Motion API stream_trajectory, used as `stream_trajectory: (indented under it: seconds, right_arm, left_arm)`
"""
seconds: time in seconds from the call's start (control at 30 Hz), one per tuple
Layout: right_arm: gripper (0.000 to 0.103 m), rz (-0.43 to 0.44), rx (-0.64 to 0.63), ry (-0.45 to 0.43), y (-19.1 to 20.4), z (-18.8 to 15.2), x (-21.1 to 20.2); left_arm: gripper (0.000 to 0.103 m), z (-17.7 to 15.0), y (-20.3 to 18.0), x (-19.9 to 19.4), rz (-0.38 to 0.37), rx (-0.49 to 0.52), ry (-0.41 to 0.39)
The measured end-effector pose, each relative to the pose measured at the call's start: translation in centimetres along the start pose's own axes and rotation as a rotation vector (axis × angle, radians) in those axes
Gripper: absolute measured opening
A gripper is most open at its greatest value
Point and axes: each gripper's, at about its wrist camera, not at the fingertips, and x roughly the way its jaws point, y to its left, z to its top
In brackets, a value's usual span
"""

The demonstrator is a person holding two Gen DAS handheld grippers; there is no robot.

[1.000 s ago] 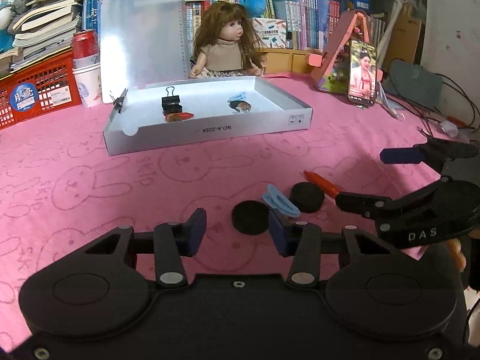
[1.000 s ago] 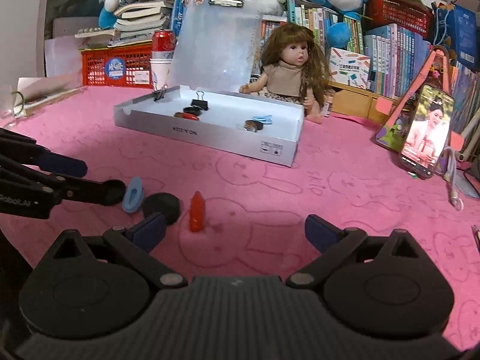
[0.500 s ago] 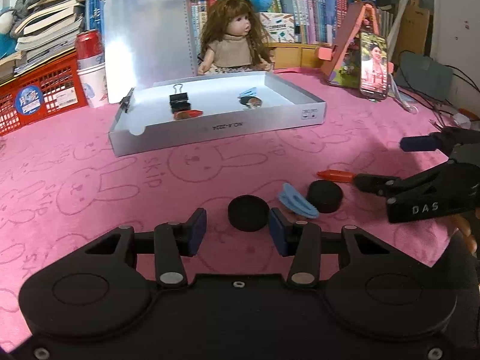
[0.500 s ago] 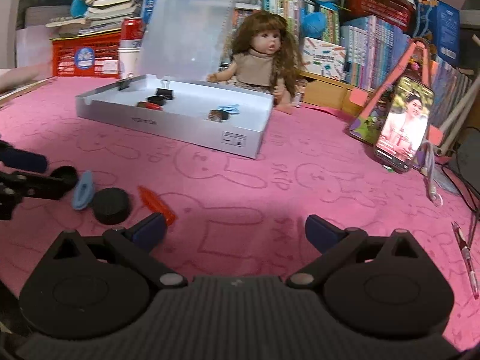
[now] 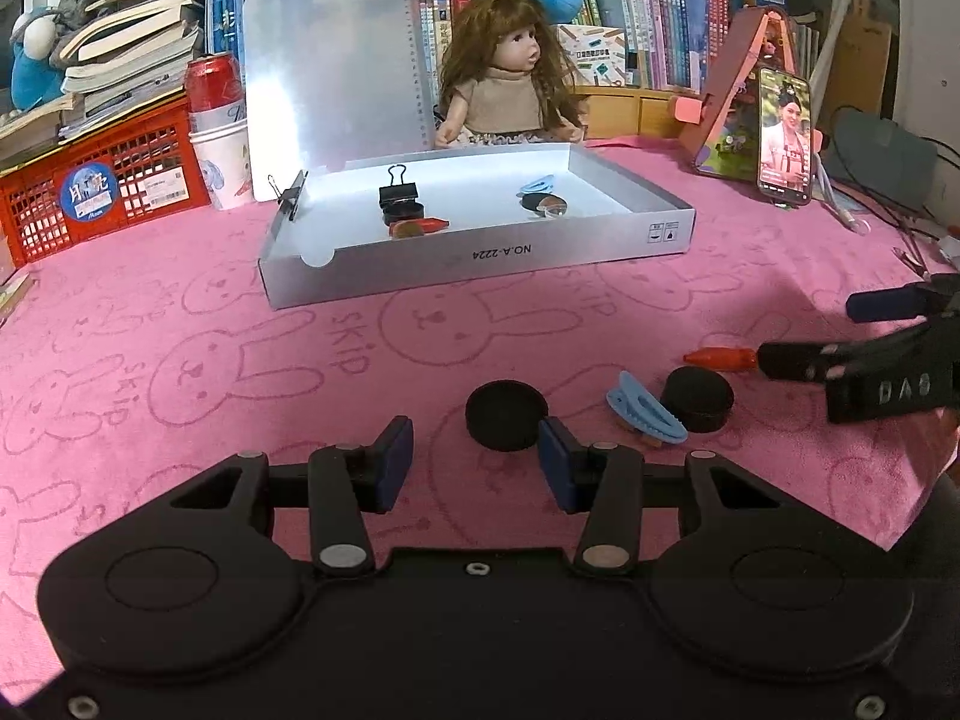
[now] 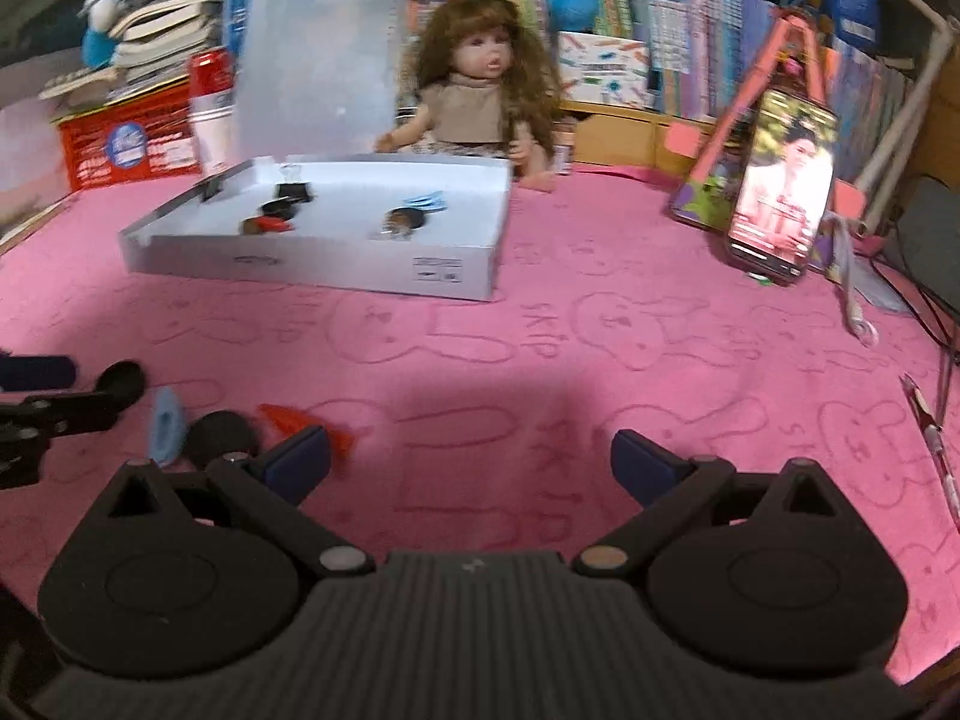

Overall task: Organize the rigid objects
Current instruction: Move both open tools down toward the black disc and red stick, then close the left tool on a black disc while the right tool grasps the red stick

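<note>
On the pink cloth lie two black round caps (image 5: 507,414) (image 5: 699,399), a blue clip (image 5: 645,411) between them, and a small red piece (image 5: 720,357). My left gripper (image 5: 475,465) is open, with the nearer cap just ahead of its tips, close to the right pad. My right gripper (image 6: 471,462) stands wide open and holds nothing. The red piece (image 6: 306,420) lies beside its left finger, and a cap (image 6: 219,438) and the blue clip (image 6: 163,426) lie further left. The white box (image 5: 480,264) behind holds a binder clip (image 5: 398,195), a red piece and a blue clip.
A doll (image 5: 510,90) sits behind the box. A phone on a stand (image 5: 783,135) is at the back right, a red crate (image 5: 102,192) and a can on cups (image 5: 213,120) at the back left. A pen (image 6: 933,444) and cables lie at the right.
The right gripper has swung rightward, so the caps, clip and red piece slid to its lower left. The red piece now lies turned sideways. The left gripper has barely shifted.
</note>
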Motion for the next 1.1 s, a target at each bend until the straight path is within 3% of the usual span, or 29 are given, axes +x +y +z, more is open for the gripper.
stream_trajectory:
  seconds: [0.33, 0.67, 0.8, 1.0, 1.1]
  right_arm:
    - [0.103, 0.017, -0.009, 0.012, 2.9, 0.5, 1.4]
    - [0.103, -0.06, 0.017, 0.022, 0.2, 0.4, 1.6]
    - [0.102, -0.017, 0.079, 0.055, -0.5, 0.4, 1.1]
    - [0.09, 0.081, 0.149, 0.067, 0.5, 0.7, 0.0]
    - [0.085, 0.063, 0.138, 0.045, 1.5, 0.8, -0.1]
  left_arm:
    - [0.045, -0.1, 0.6, 0.0, 0.01, -0.021, 0.0]
    - [0.045, -0.1, 0.9, 0.0, 0.01, -0.029, -0.001]
    - [0.045, -0.1, 0.3, -0.6, -0.015, 0.001, -0.021]
    - [0.043, 0.0, -0.2, -0.7, -0.038, -0.004, -0.025]
    - [0.042, 0.1, 0.0, -0.4, -0.037, -0.026, -0.019]
